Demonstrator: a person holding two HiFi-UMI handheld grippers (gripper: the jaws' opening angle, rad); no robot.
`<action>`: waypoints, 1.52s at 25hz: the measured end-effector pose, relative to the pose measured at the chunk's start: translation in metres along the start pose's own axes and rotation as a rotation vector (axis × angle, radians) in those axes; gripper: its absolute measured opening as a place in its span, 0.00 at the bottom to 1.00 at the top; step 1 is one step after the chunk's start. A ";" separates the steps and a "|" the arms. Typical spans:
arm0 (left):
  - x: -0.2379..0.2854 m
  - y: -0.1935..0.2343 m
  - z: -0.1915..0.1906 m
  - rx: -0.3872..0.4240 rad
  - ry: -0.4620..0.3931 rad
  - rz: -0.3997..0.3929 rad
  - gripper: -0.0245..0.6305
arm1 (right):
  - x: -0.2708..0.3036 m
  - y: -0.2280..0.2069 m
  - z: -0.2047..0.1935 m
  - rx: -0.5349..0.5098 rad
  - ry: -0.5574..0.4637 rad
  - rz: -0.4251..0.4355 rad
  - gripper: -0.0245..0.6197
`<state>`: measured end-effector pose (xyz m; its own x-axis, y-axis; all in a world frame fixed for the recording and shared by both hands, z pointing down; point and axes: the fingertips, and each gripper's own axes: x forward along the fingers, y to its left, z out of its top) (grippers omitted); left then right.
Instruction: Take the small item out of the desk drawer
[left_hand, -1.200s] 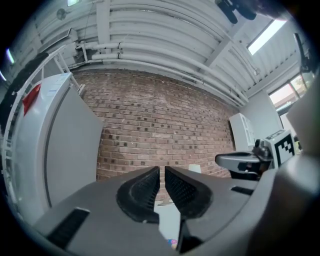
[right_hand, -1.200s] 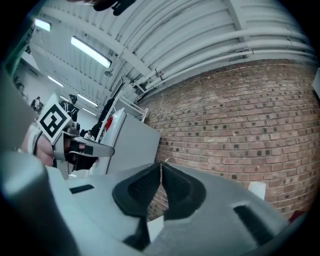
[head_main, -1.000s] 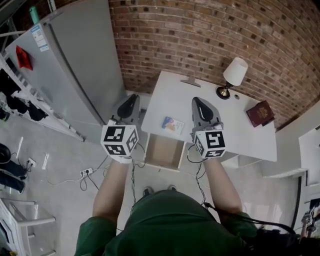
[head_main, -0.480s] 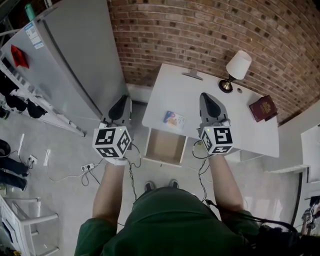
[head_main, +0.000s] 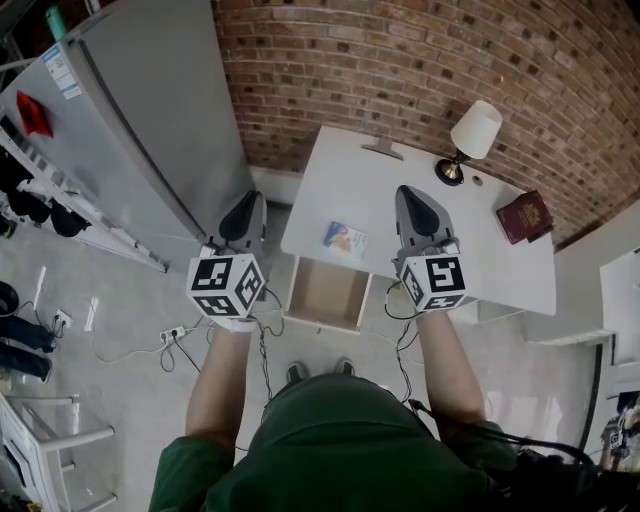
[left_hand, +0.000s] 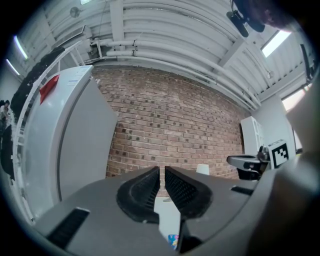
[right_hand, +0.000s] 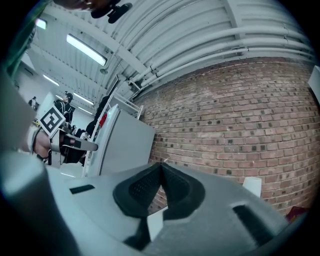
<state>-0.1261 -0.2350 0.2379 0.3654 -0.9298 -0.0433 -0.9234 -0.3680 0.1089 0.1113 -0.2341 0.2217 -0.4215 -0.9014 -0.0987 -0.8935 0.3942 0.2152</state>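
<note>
The white desk (head_main: 380, 195) stands against the brick wall with its drawer (head_main: 325, 292) pulled open; the inside looks bare. A small colourful item (head_main: 344, 239) lies on the desktop just behind the drawer, and a corner of that item (left_hand: 173, 240) peeks out below the left jaws. My left gripper (head_main: 247, 205) hangs over the floor left of the desk, its jaws closed to a thin slit with nothing in it (left_hand: 162, 172). My right gripper (head_main: 410, 197) hovers above the desktop right of the item, jaws shut and empty (right_hand: 161, 167).
A table lamp (head_main: 470, 135) and a dark red booklet (head_main: 525, 217) sit at the desk's right end. A tall grey cabinet (head_main: 140, 120) stands left, close to the left gripper. Cables (head_main: 180, 345) trail on the floor. The person's feet are below the drawer.
The left gripper has sunk a little and drifted slightly away from the desk. The right gripper has stayed where it was, still shut.
</note>
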 end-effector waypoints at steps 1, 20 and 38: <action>0.000 0.000 -0.001 -0.002 0.000 0.002 0.08 | 0.000 -0.001 -0.001 0.001 0.003 0.000 0.04; 0.006 -0.001 0.003 -0.010 -0.016 0.016 0.08 | 0.004 -0.009 -0.006 0.005 0.010 0.002 0.04; 0.017 -0.011 -0.005 0.002 0.000 0.032 0.08 | 0.007 -0.020 -0.017 0.033 0.001 0.041 0.04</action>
<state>-0.1087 -0.2466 0.2410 0.3354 -0.9412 -0.0403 -0.9350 -0.3378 0.1081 0.1289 -0.2518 0.2329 -0.4574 -0.8847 -0.0896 -0.8802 0.4362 0.1871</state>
